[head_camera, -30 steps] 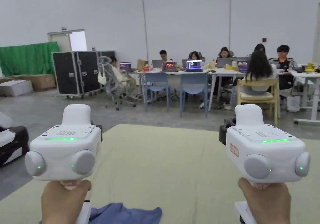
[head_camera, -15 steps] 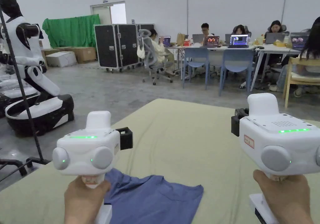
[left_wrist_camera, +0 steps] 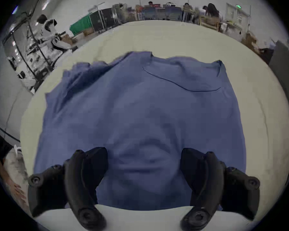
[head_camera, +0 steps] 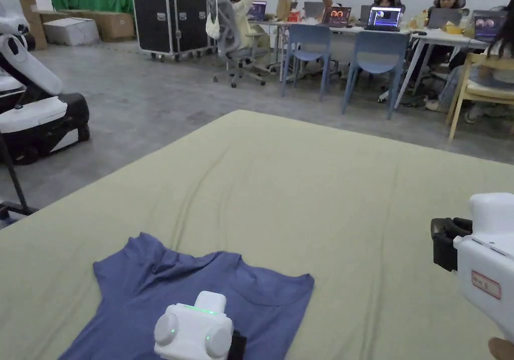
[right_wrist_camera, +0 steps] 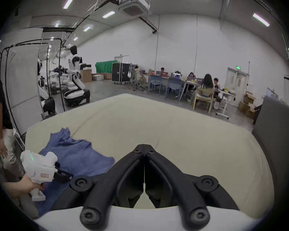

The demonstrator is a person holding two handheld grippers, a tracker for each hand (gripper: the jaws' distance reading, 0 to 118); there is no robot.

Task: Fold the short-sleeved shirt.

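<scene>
Left claw (left_wrist_camera: pixel 143 173) spread above shirt (left_wrist_camera: pixel 140 118); right claw (right_wrist_camera: pixel 144 153) pressed together, idle. I'd pinch 1 hem corner cleanly.

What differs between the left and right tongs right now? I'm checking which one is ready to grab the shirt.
The left tongs stand open over the blue shirt; the right tongs are shut, tips touching. The left hang above the cloth; the right are over the bare green mat, beside the shirt. Neither grips anything.
</scene>
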